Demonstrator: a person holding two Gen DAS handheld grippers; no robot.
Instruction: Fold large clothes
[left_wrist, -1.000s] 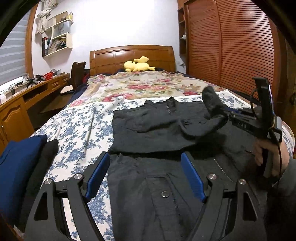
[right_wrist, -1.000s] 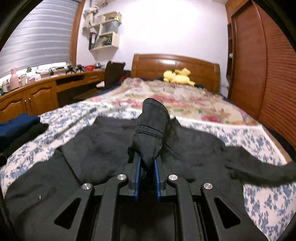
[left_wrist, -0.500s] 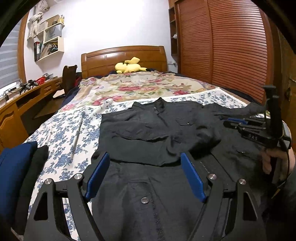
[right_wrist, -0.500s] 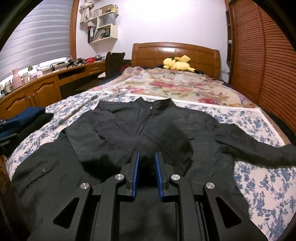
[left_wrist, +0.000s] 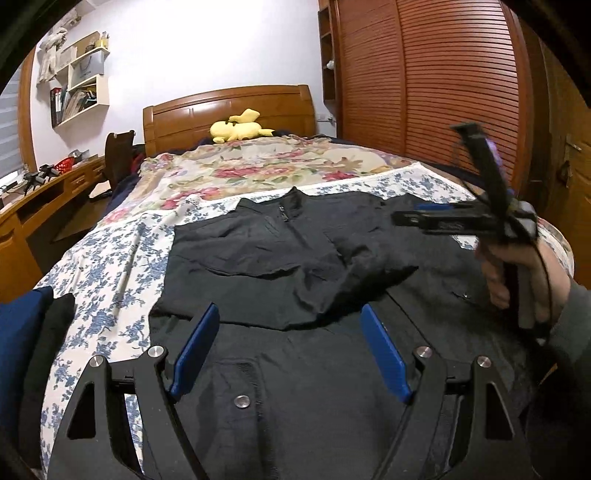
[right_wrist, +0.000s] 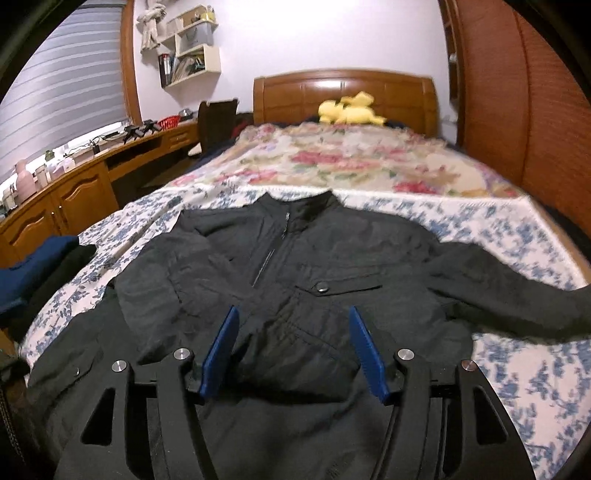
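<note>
Lying across the blue-flowered sheet (right_wrist: 517, 236) of the bed (left_wrist: 229, 107), the black jacket (right_wrist: 332, 266) is spread front up, collar toward the headboard. One sleeve (left_wrist: 354, 284) is folded in across the chest, its cuff resting near the middle; the other sleeve (right_wrist: 517, 295) stretches out flat to the side on the sheet.

A second ago the right gripper (right_wrist: 293, 349) was pinching that folded sleeve's cuff and holding it up over the chest. Half a second ago the cuff was already down and the fingers nearly together. Its jaws have just been opening, and they stand fairly wide, with nothing between the pads, only the jacket's front below them. In the left wrist view the right gripper (left_wrist: 410, 218) appears beside the jacket, held by a hand (left_wrist: 517, 273), higher in the picture and farther back from the chest than before.

The left gripper (left_wrist: 291, 350) hovers over the jacket's lower front with its jaws wide and empty, as wide as they were a second ago. Its view has shifted so that the collar sits nearer the middle.

A stack (left_wrist: 22, 354) of dark blue and black folded clothes lies at the bed's left edge, and a yellow plush toy (left_wrist: 240, 127) sits by the headboard.
</note>
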